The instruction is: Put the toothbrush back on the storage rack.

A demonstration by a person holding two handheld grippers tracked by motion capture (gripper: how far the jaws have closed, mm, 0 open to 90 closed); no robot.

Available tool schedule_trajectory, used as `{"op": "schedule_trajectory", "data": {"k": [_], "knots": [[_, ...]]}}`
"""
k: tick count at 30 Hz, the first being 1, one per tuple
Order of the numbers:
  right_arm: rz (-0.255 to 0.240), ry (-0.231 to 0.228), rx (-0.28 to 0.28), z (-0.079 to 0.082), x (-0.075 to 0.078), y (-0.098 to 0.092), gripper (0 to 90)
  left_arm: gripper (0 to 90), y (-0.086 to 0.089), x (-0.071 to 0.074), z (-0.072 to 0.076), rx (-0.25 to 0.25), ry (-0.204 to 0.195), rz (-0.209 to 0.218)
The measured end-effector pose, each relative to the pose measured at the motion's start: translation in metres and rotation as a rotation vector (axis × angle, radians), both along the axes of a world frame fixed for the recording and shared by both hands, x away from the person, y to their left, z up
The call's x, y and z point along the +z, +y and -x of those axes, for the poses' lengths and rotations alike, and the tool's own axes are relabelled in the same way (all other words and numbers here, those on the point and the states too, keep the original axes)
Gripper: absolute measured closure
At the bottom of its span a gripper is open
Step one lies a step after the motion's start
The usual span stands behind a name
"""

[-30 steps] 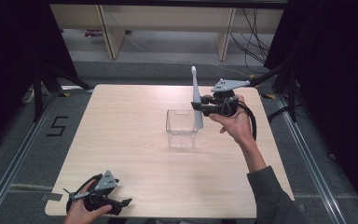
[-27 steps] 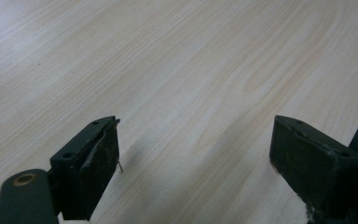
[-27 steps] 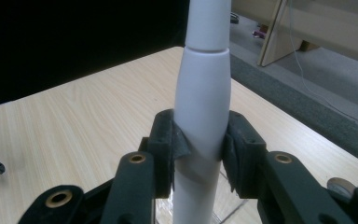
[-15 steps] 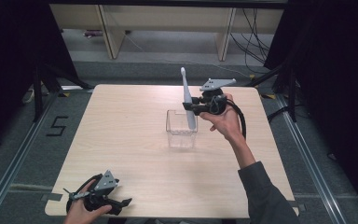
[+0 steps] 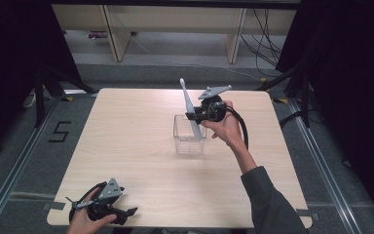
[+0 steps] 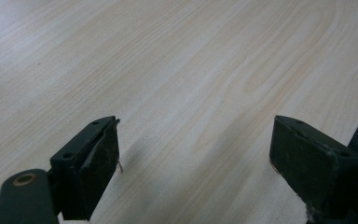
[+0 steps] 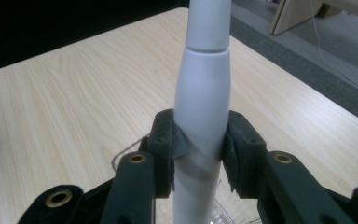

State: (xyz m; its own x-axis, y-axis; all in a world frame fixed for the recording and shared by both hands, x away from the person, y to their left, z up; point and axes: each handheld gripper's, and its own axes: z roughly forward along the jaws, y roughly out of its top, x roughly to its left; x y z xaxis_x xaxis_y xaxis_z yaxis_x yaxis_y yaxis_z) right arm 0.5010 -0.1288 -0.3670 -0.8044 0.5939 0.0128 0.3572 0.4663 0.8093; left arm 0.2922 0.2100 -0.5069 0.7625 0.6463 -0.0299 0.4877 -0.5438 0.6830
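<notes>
White plastic marks the thing in hand: a toothbrush [image 5: 188, 107], clamped about the thick part of its handle by the right gripper [image 5: 195, 116]. In the right gripper view the two jaws press on either side of the handle [image 7: 200, 116], which rises straight up between them; its upper end is cut off by the top edge there, and its lower end passes out of sight below the jaws. From above, the brush leans slightly, with its head well over the gripper and its lower end reaching down into a clear box [image 5: 190, 136] just below and beside the jaws. Whether that end touches the floor of the box is hard to make out through the clear walls. A corner of the box glints faintly under the jaws in the right gripper view. The hand wraps round the gripper's body and hides much of it.

Far from all this, at the near edge of the wooden table [image 5: 126, 146], the left gripper [image 5: 129, 212] lies low in the other hand, partly cut off by the bottom edge. Its jaws stand wide apart, with bare wood [image 6: 191, 93] ahead of them and between them.
</notes>
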Motion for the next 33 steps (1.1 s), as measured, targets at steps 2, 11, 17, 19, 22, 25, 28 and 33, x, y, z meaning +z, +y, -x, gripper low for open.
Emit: {"op": "schedule_trajectory", "data": {"k": [2, 11, 17, 19, 22, 25, 28, 33], "knots": [[0.019, 0.005, 0.006, -0.001, -0.002, 0.001, 67.0, 15.4, 0.000, 0.000, 0.000, 0.004, -0.001, 0.001], [0.058, 0.041, -0.007, -0.003, -0.017, 0.007, 67.0, 15.4, 0.000, 0.001, 0.001, 0.004, -0.003, -0.003], [0.111, 0.073, 0.003, -0.009, -0.028, 0.010, 67.0, 15.4, 0.000, 0.001, 0.000, -0.006, 0.005, -0.006], [0.123, 0.080, -0.001, -0.009, -0.030, 0.012, 67.0, 15.4, 0.000, 0.001, 0.001, 0.006, 0.000, -0.001], [0.141, 0.056, 0.019, -0.012, -0.035, 0.015, 67.0, 15.4, 0.000, 0.001, 0.001, 0.006, 0.000, -0.003], [0.165, 0.129, -0.010, -0.011, -0.037, 0.017, 67.0, 15.4, 0.000, 0.000, 0.000, 0.006, 0.002, 0.000], [0.189, 0.138, -0.008, -0.014, -0.040, 0.019, 67.0, 15.4, 0.000, 0.001, 0.000, -0.003, 0.001, -0.007], [0.218, 0.134, 0.012, -0.016, -0.045, 0.023, 67.0, 15.4, 0.000, 0.000, 0.000, 0.002, 0.001, 0.001]]}}
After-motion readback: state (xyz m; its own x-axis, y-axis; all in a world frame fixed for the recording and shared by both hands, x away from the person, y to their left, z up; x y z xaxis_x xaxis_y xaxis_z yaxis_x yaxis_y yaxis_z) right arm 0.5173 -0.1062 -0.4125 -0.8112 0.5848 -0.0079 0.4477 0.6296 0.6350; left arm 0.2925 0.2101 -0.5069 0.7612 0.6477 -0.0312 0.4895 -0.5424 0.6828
